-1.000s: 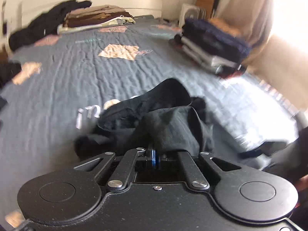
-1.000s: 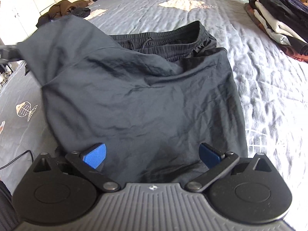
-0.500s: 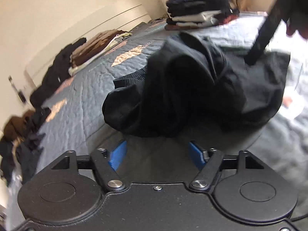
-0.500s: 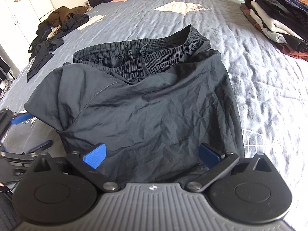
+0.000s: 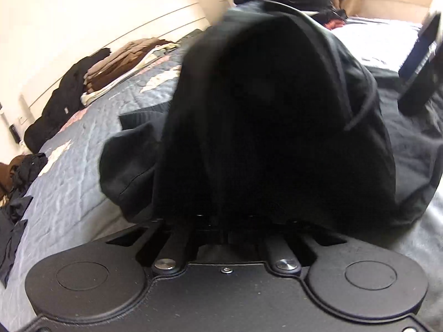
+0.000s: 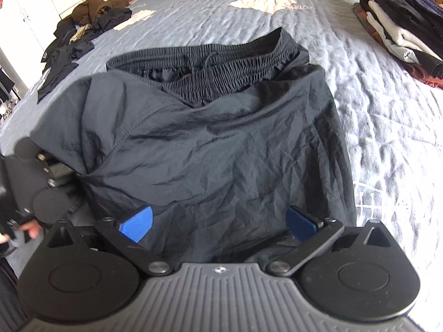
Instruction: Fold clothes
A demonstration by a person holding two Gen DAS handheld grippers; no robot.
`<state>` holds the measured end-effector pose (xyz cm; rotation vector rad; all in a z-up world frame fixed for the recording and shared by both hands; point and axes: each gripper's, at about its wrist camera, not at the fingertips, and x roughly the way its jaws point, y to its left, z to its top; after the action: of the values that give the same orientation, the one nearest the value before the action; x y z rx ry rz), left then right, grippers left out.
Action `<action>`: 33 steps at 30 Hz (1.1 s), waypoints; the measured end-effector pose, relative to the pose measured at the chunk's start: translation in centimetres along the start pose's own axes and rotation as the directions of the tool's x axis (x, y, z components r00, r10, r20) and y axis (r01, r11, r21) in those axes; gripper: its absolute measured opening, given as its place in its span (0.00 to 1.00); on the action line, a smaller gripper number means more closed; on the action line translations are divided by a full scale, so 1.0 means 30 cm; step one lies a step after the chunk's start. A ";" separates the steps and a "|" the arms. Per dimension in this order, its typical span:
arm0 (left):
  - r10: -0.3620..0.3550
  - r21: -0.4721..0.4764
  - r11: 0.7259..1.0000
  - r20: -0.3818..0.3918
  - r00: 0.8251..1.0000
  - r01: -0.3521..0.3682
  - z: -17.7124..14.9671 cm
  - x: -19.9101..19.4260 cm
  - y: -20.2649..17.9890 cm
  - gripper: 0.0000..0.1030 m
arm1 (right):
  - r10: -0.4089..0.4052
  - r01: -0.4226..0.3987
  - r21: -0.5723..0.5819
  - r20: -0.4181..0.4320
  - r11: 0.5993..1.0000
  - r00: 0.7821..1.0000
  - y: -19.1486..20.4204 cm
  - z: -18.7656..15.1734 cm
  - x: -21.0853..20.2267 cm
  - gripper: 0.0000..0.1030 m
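The black trousers lay folded over on the grey quilted bed, their gathered waistband with its drawstring at the far side and a creased leg doubled back over it. The left claw was closed down narrow on a raised fold at the trousers' left edge; dark cloth draped over its fingers and filled most of the left wrist view, so the pads themselves were hidden. The right claw stood wide, its blue pads apart just above the near edge of the trousers and pressing on nothing. A stack of folded clothes sat at the bed's right side, and a loose heap of dark and brown clothes lay at the far left.
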<state>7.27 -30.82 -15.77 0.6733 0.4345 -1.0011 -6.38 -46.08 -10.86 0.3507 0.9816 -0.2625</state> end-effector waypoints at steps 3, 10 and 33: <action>-0.029 -0.080 0.996 -0.004 1.000 0.028 0.017 -0.062 0.067 0.02 | -0.002 0.002 0.000 -0.027 1.000 1.000 -0.003 -0.008 0.027 1.00; -0.163 -0.235 0.960 -0.038 0.986 0.150 0.088 -0.262 0.231 0.01 | -0.047 0.046 -0.015 -0.064 0.999 0.997 -0.020 -0.020 0.071 1.00; -0.005 0.224 0.975 0.076 0.997 -0.012 -0.061 -0.080 -0.086 0.51 | -0.041 0.039 -0.029 -0.044 0.999 0.998 -0.017 -0.016 0.066 1.00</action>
<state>3.82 -29.01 -16.43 0.8346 0.2552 -1.0786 -5.89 -46.47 -12.86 0.3126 1.0357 -0.2781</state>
